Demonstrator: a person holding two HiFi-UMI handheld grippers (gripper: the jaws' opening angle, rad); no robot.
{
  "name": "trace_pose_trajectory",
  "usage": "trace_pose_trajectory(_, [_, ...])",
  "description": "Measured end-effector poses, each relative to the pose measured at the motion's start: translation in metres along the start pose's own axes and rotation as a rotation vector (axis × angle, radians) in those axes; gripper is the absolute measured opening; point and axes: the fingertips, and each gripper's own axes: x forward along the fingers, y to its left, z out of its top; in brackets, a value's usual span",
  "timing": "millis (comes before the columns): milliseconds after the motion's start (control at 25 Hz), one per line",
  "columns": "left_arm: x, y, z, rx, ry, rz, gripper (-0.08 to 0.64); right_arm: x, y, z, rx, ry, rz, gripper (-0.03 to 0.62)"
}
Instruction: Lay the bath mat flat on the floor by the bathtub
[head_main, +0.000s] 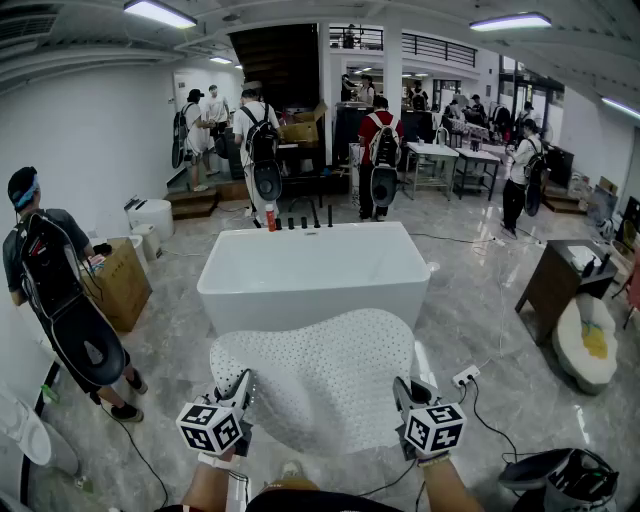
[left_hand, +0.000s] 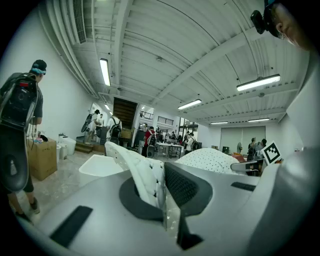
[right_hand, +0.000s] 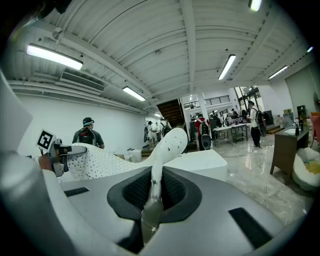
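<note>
Above the grey marble floor (head_main: 480, 330), the white dotted rubber bath mat (head_main: 320, 375) is held aloft; its near corners are pinched by the left gripper (head_main: 243, 386) and the right gripper (head_main: 403, 391); the white rectangular bathtub (head_main: 315, 270) lies straight ahead, parallel to the held edge

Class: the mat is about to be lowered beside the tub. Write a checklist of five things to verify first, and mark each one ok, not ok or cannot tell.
1. Left hand-held gripper shut on the white perforated bath mat: ok.
2. Right hand-held gripper shut on the mat's edge: ok.
3. Mat lined up with the white rectangular bathtub: ok, the tub is straight ahead.
4. Mat lying flat: not ok, it is held up and bulging.
5. Grey marble floor free under the mat: cannot tell, the mat hides it.
</note>
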Motion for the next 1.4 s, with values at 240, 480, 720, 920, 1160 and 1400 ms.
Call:
trace_pose_trajectory(240, [-0.001, -0.006, 0.002, -0.006, -0.01, 0.002, 0.026, -0.005, -0.005, 0.005, 0.001, -0.012, -0.001, 0.041])
trace_pose_trajectory(480, [-0.007, -0.006, 0.003, -0.006, -0.009, 0.006, 0.026, -0.01, -0.002, 0.004, 0.01, -0.023, 0.006, 0.041])
trace_pose_trajectory(720, [-0.008, -0.01, 0.005, -0.002, -0.012, 0.005, 0.026, -0.017, -0.004, 0.007, 0.017, -0.042, 0.009, 0.041])
trace_pose_trajectory(920, [-0.011, -0.009, 0.012, 0.01, -0.009, 0.004, 0.026, -0.017, -0.001, 0.012, 0.041, -0.066, 0.036, 0.041])
trace_pose_trajectory(1160, [-0.016, -0.011, 0.017, 0.026, -0.005, 0.014, 0.026, -0.021, -0.001, 0.013, 0.052, -0.071, 0.042, 0.041])
trace_pose_trajectory(1400, [-0.008, -0.007, 0.019, 0.033, -0.003, 0.013, 0.026, -0.011, -0.008, 0.012, 0.072, -0.071, 0.03, 0.041])
